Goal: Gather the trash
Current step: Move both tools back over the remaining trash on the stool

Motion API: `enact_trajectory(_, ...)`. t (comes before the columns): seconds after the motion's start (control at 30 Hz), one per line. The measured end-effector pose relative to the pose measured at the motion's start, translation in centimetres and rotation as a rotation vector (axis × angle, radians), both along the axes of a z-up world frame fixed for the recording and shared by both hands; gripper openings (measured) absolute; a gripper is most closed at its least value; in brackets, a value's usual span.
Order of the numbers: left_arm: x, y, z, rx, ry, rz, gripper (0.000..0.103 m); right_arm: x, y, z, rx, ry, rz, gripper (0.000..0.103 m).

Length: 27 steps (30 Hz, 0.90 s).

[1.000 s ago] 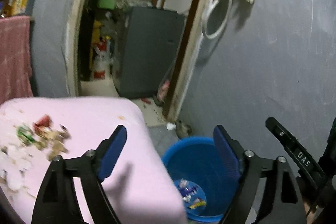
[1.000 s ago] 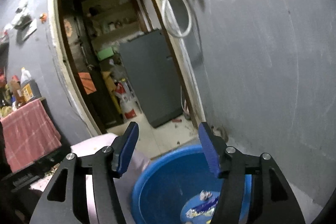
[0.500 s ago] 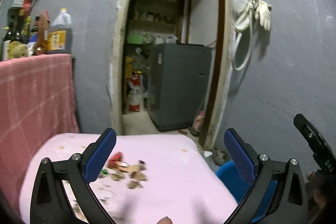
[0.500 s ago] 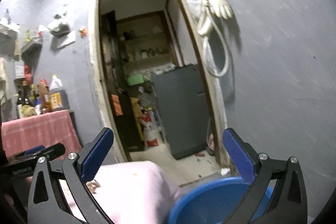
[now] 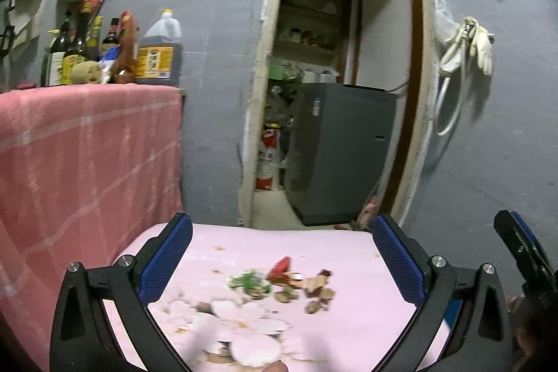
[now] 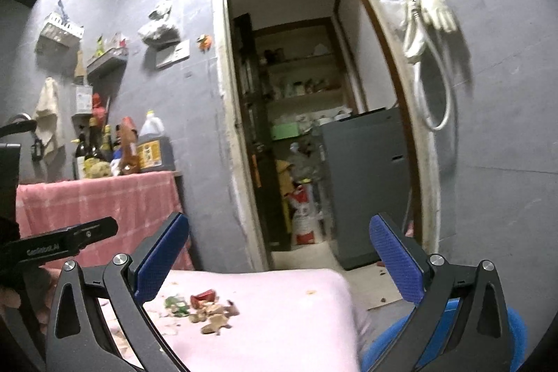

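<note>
Home kitchen corner, condiment bottles (image 5: 87, 51) on a cloth-draped counter (image 5: 87, 145), pantry shelves (image 6: 300, 86) through doorway, rubber gloves (image 6: 436, 9) hung on wall

Pale pink tabletop (image 5: 314, 243), red and green trash (image 5: 279, 281), blue basin (image 6: 516, 330), pink checked cloth (image 5: 87, 156)

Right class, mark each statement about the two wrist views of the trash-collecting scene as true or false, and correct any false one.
1. Both grippers stand open with nothing between their fingers. True: the left gripper and right gripper are open and empty.
2. The trash pile lies on a pink surface. True.
3. The blue tub sits on top of the pink surface. False: it stands lower, beside the surface's right edge.
4. A pale glove hangs on the wall right of the doorway. True.
5. The cloth under the bottles is green. False: it is a pink-red checked cloth.
</note>
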<state>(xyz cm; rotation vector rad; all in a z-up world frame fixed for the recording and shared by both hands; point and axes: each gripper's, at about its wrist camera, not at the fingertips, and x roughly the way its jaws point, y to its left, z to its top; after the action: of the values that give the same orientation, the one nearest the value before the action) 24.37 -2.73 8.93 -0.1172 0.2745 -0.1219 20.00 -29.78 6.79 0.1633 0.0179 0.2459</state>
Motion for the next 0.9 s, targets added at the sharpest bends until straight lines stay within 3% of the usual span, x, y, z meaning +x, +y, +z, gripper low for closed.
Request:
enact_trajectory(0.37, 1.3, 2.9, -2.8, 0.03, 0.036, 0.044, 0.101, 1.4, 2.4, -1.3, -0.075, 0.051, 0.084, 0.103)
enact_trajectory(0.63, 3.4, 3.6, -5.7, 0.08, 0.129, 0.03, 0.101, 4.9, 3.6, -3.1, -0.115, 0.227, 0.125, 0.103)
enact_trajectory(0.83, 5.5, 3.5, -8.3, 0.129, 0.25, -0.006, 0.101, 8.0, 4.2, -5.1, -0.143, 0.4, 0.151, 0.103)
enact_trajectory(0.9, 5.9, 3.5, -8.9, 0.127, 0.27, -0.014, 0.1, 8.8, 4.4, -5.7, -0.135, 0.438, 0.175, 0.097)
